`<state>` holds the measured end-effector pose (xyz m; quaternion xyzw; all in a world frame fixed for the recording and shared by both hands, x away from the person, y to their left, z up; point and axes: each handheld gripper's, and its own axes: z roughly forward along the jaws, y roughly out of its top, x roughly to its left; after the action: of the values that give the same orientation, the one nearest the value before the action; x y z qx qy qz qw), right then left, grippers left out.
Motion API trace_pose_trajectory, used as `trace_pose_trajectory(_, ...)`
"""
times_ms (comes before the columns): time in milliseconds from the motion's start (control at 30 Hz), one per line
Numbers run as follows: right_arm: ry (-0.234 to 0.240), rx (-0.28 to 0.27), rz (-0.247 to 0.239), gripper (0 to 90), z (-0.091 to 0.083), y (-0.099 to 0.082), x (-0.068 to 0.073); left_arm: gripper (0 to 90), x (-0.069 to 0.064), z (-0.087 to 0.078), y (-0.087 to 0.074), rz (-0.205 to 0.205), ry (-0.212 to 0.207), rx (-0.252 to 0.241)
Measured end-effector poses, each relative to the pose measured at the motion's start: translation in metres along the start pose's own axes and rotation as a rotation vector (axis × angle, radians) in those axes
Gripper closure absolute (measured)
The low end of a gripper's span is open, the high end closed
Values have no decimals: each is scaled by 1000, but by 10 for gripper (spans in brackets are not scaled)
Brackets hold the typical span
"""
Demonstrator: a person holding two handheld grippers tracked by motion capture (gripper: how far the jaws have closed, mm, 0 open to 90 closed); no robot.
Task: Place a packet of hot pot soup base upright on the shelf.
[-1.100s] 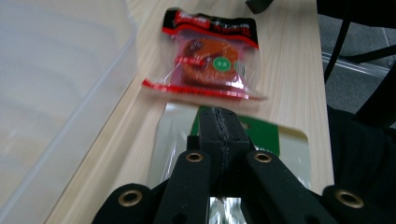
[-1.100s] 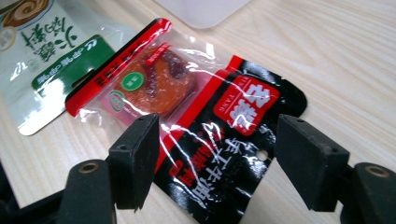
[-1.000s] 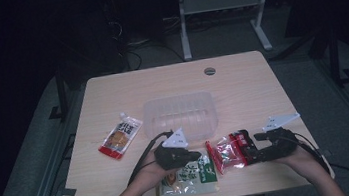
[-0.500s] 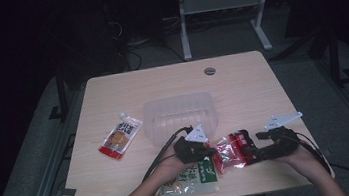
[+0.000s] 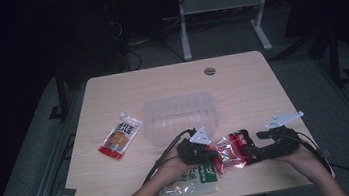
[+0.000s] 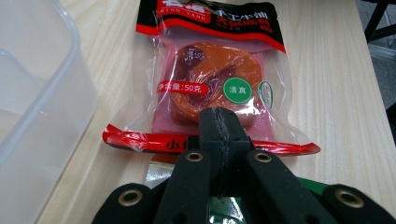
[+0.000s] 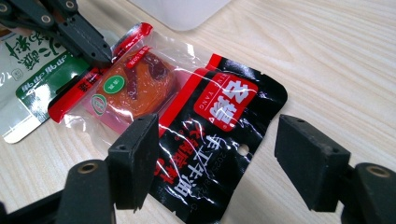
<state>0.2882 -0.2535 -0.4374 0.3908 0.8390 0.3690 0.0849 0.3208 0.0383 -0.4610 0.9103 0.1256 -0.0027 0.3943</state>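
Two tongs meet at one red-and-black snack packet (image 6: 212, 79) lying flat on the table (image 5: 241, 84), just in front of the clear plastic tub (image 5: 180, 117). The left tongs (image 6: 218, 133) are closed tight, tips over its near edge; the right tongs (image 7: 217, 158) stand wide, straddling its black end without pinching. A green packet (image 5: 193, 181) lies partly under it, and an orange pouch (image 5: 120, 135) sits well apart at the left.

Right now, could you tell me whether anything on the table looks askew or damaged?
Nothing looks damaged or spilled. The red packet lies partly over the green packet, and the tub and orange pouch sit undisturbed.
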Motion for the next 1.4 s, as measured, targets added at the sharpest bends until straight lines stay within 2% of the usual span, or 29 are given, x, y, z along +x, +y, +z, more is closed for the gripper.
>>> trace_pose_trajectory(167,-1,-11,-3,303,-2,0,-1,898,1,1,-2,6,7,17)
trace_pose_trajectory(267,2,-14,9,290,-3,1,-1,898,2,2,-4,-8,1,17)
trace_pose_trajectory(533,35,-46,28,247,-4,2,-2,900,3,3,-5,-17,-2,35)
trace_pose_trajectory(700,75,-17,75,228,3,-2,-8,900,3,4,-6,-15,-1,39)
trace_pose_trajectory(967,145,-8,94,220,18,-1,-14,900,2,4,-6,-21,-5,37)
trace_pose_trajectory(1167,207,2,141,240,30,0,-20,900,3,4,-6,-27,-8,36)
trace_pose_trajectory(1400,250,5,154,370,31,-1,-20,900,2,4,-6,-26,-5,37)
